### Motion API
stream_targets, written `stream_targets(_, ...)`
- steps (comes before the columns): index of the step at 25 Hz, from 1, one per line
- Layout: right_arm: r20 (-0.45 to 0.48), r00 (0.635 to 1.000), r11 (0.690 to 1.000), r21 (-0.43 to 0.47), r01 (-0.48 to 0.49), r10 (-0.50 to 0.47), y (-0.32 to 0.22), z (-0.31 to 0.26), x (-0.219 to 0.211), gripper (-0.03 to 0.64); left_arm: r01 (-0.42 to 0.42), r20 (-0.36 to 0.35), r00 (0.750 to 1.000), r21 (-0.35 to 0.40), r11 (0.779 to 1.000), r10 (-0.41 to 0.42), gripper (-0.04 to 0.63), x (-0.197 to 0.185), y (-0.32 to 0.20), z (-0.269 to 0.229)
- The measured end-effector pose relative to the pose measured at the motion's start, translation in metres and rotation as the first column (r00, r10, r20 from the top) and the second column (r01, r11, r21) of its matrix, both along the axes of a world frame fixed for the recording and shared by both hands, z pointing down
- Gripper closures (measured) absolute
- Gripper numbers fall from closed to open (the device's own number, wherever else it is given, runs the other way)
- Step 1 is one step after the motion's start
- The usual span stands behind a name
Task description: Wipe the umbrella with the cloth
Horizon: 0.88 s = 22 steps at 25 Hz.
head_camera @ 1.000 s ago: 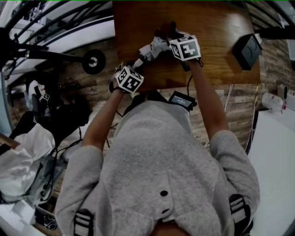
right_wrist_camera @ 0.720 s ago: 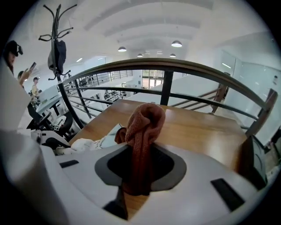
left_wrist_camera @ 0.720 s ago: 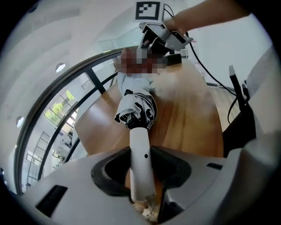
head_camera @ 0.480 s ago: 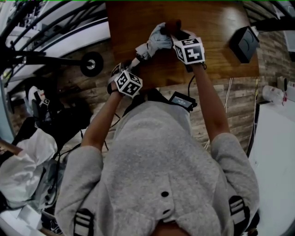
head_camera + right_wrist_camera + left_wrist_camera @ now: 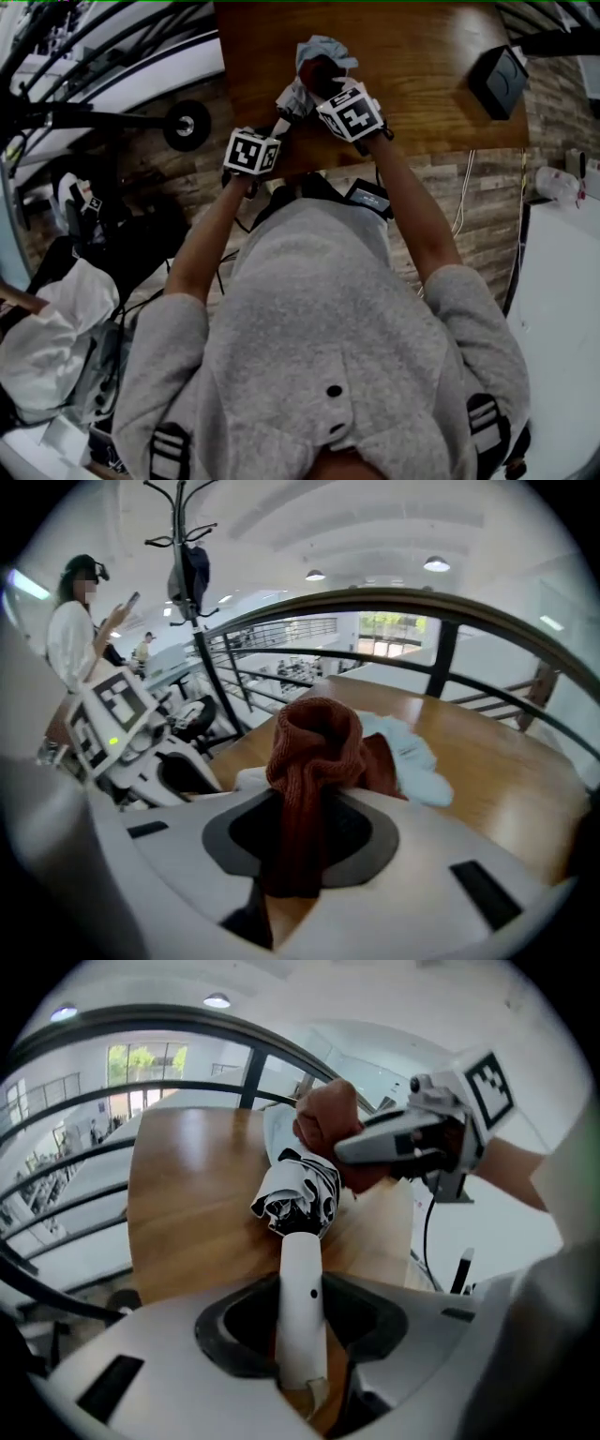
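Observation:
A folded umbrella (image 5: 291, 99) lies slanted over the wooden table (image 5: 431, 56), its black-and-white canopy (image 5: 300, 1194) bunched above a white handle (image 5: 302, 1288). My left gripper (image 5: 302, 1335) is shut on that handle, near the table's front edge (image 5: 267, 136). My right gripper (image 5: 300, 855) is shut on a rust-red knitted cloth (image 5: 314, 752), which it presses against the canopy's far part (image 5: 319, 73). Pale blue umbrella fabric (image 5: 417, 761) shows just beyond the cloth. The right gripper (image 5: 403, 1138) sits close above the left one.
A black box (image 5: 506, 89) stands on the table's right end. A dark railing (image 5: 441, 611) curves behind the table. A coat stand (image 5: 187, 555) and a person (image 5: 80, 621) are at the far left. A white surface (image 5: 562, 328) lies to the right.
My right gripper has slid left with the cloth along the umbrella, closer to the left gripper. The left gripper has rolled, turning the handle, and kept its place.

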State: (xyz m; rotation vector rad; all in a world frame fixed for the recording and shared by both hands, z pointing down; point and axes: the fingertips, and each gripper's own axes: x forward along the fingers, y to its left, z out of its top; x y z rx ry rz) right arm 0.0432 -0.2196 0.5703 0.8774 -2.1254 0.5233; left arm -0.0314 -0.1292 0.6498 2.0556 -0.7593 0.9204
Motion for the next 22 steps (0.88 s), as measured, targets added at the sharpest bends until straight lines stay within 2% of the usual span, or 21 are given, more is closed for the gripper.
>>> stream_targets(2,0.064,0.996,0.996,-0.049,0.071,-0.067,0.019,0.006,-0.015,0.517,0.047,-0.085,0.995,-0.066,0.997,-0.052,0.443,0.003,0.002,-0.001)
stream_targets(3,0.094,0.994,0.996,-0.064,0.061,-0.055,0.023,0.009,-0.014,0.517,0.066,-0.127,0.989,-0.098,0.993,-0.079,0.443,0.004,0.003,-0.003)
stream_targets(5,0.125,0.991,0.995,-0.092,-0.027,0.038,0.021,0.016,0.005,0.515,0.097,-0.204,0.971,-0.15,0.984,-0.127,0.443,0.007,0.005,-0.007)
stream_targets(6,0.111,0.989,0.991,-0.1,-0.089,0.1,0.017,0.021,0.021,0.515,0.109,-0.241,0.959,-0.172,0.979,-0.149,0.443,0.008,0.004,-0.01)
stream_targets(8,0.025,0.975,0.972,-0.091,-0.218,0.221,0.008,0.031,0.059,0.515,0.132,-0.308,0.931,-0.215,0.968,-0.196,0.443,0.009,0.003,-0.015)
stream_targets(10,-0.042,0.941,0.936,-0.101,-0.338,0.336,0.003,0.044,0.091,0.515,0.152,-0.375,0.893,-0.266,0.952,-0.247,0.443,0.011,0.004,-0.02)
stream_targets(12,-0.046,0.91,0.899,-0.141,-0.415,0.413,0.0,0.055,0.103,0.515,0.167,-0.452,0.833,-0.343,0.924,-0.319,0.443,0.014,0.007,-0.027)
stream_targets(14,0.001,0.907,0.894,-0.165,-0.415,0.421,-0.004,0.055,0.091,0.515,0.171,-0.526,0.745,-0.443,0.88,-0.41,0.443,0.017,0.012,-0.034)
stream_targets(15,0.037,0.913,0.904,-0.163,-0.395,0.406,-0.008,0.051,0.079,0.515,0.163,-0.56,0.688,-0.5,0.85,-0.461,0.443,0.019,0.013,-0.038)
stream_targets(17,0.115,0.929,0.932,-0.142,-0.335,0.351,-0.021,0.038,0.049,0.515,0.123,-0.613,0.553,-0.611,0.782,-0.565,0.443,0.022,0.013,-0.047)
stream_targets(18,0.143,0.937,0.945,-0.128,-0.303,0.319,-0.026,0.03,0.035,0.515,0.108,-0.625,0.497,-0.645,0.757,-0.603,0.443,0.022,0.013,-0.05)
stream_targets(19,0.153,0.946,0.956,-0.11,-0.273,0.287,-0.03,0.023,0.022,0.515,0.11,-0.626,0.464,-0.662,0.742,-0.627,0.443,0.019,0.012,-0.051)
stream_targets(20,0.143,0.957,0.966,-0.088,-0.243,0.254,-0.033,0.019,0.011,0.515,0.129,-0.618,0.454,-0.667,0.734,-0.642,0.443,0.016,0.011,-0.05)
stream_targets(21,0.119,0.969,0.976,-0.063,-0.209,0.216,-0.034,0.015,0.003,0.515,0.158,-0.604,0.463,-0.663,0.732,-0.648,0.443,0.011,0.01,-0.046)
stream_targets(22,0.091,0.981,0.985,-0.038,-0.168,0.171,-0.034,0.013,-0.006,0.515,0.192,-0.586,0.491,-0.649,0.736,-0.645,0.443,0.006,0.01,-0.041)
